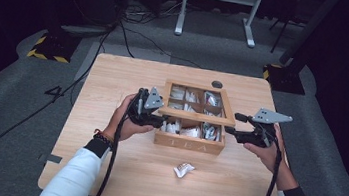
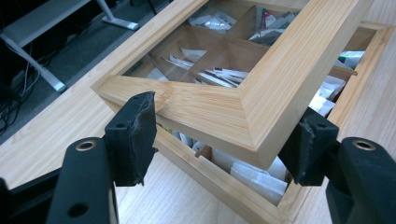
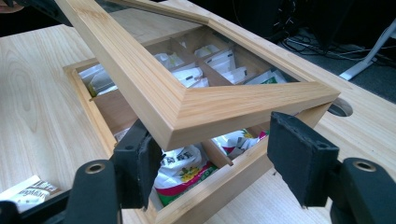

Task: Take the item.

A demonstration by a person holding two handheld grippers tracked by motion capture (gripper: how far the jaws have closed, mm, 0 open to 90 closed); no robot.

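Wooden bench point(image 1: 104, 165), frame centre: tea box point(image 1: 188, 142), lid point(image 1: 196, 115) half raised. Left claw point(image 1: 158, 122) and right claw point(image 1: 232, 124), both wide, bracket lid's front corners. Loose tea bag point(image 1: 183, 169) below box.

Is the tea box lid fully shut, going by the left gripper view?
No: the lid sits tilted with its front corner raised above the box, leaving a gap where tea bags show.

Tea box point(image 1: 188, 142) mid-table point(image 1: 115, 75), lid point(image 1: 195, 115) tilted up above it, packets in compartments. Left gripper point(image 1: 152, 120) at lid's left corner, right gripper point(image 1: 234, 124) at right. Loose packet point(image 1: 183, 169) before the box.
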